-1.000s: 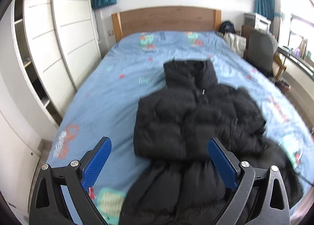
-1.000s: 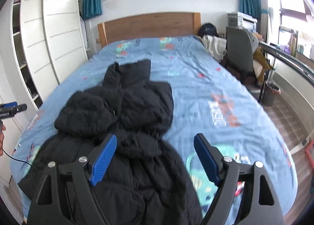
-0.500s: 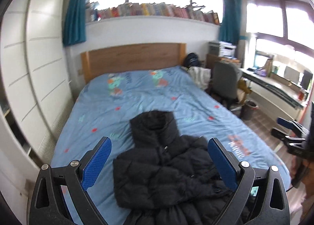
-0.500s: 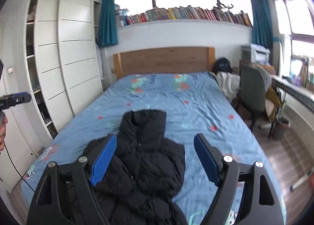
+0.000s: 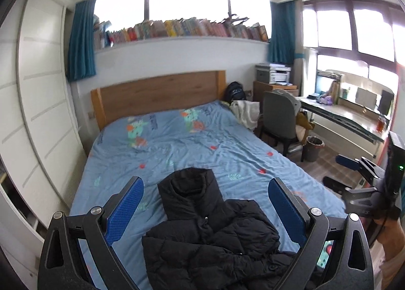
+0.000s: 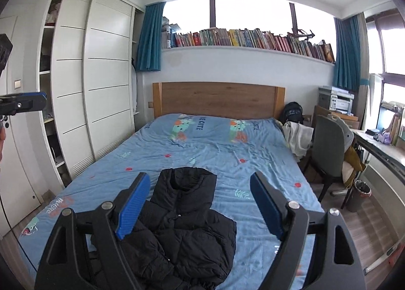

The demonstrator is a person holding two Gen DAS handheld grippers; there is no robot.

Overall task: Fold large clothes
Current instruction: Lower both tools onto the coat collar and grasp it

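Left gripper (image 5: 206,207): jaws wide apart, nothing between the blue pads; it hangs above the foot of the bed, tilted a little down.
Right gripper (image 6: 200,205): jaws wide apart too, empty; also clear of the cloth, aimed along the bed toward the headboard.
Why so held: both seem lifted off to survey the garment, I judge, with jaws ready for a fresh pinch rather than mid-fold.
Each other: the right gripper shows at the right edge of the left view, a hand (image 5: 391,235) under it; the left gripper's blue tip shows at the left edge of the right view. They stand well apart, one on each side of the jacket.
Jacket (image 6: 182,224): black puffer, lying on the blue sheet (image 6: 253,153) near the foot of the bed, roughly central across it, front up with the closure showing.
Axis: long axis runs along the bed; collar (image 6: 189,178) points to the headboard (image 6: 217,99), hem toward the grippers and partly out of frame.
Shape: sleeves look drawn in over the body, so the bundle is narrow; cloth is puffy and rumpled, edges uneven.
Stage: side folds appear done; I judge a lengthwise fold, hem toward collar, is what remains.
Risk: the slick padding may spring open.
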